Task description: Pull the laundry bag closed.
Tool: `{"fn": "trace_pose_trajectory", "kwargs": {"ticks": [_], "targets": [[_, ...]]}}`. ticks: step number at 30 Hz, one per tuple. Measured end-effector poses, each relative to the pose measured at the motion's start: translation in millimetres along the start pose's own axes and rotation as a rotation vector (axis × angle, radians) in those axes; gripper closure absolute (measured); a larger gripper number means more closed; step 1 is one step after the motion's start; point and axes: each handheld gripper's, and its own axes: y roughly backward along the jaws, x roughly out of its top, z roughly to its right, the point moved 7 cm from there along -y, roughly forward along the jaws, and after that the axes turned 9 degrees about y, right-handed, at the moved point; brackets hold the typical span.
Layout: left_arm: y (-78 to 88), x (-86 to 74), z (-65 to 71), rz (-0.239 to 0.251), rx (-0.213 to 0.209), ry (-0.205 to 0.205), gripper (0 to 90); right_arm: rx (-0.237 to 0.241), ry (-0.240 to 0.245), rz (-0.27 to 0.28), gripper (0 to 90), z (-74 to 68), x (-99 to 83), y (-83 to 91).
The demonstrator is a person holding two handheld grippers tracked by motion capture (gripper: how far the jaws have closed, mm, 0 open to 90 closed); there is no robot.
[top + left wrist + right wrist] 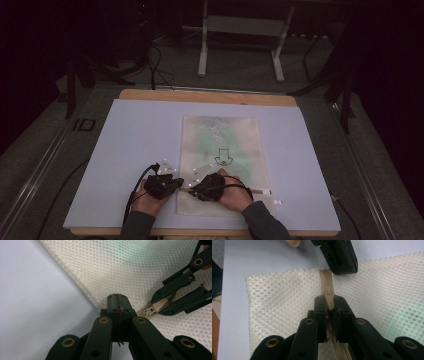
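A pale mesh bag (220, 145) with something green inside lies flat on the white board (125, 150). Its beige zipper (325, 275) runs along the near edge. My left gripper (180, 186) (117, 298) is shut on the bag's edge at the left end of the zipper. Just to its right, my right gripper (193, 189) (329, 301) is shut on the zipper pull (328, 292) (152, 310). The two gripper tips almost touch. In the right gripper view the left gripper (339, 257) sits at the top.
The board rests on a wooden tabletop (200, 96). A small white tag (277, 202) lies at the zipper's right end. Beyond the table stand a metal frame's legs (202, 55) and floor cables (155, 65). Bare board lies left and right of the bag.
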Motion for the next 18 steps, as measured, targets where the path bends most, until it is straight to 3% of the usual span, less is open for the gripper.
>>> {"fn": "trace_pose_trajectory", "kwargs": {"ticks": [18], "targets": [[0.0,-0.1,0.0,0.001,-0.002,0.010,89.7,-0.003,0.017,-0.041,82.5,-0.3,-11.4,11.1]]}}
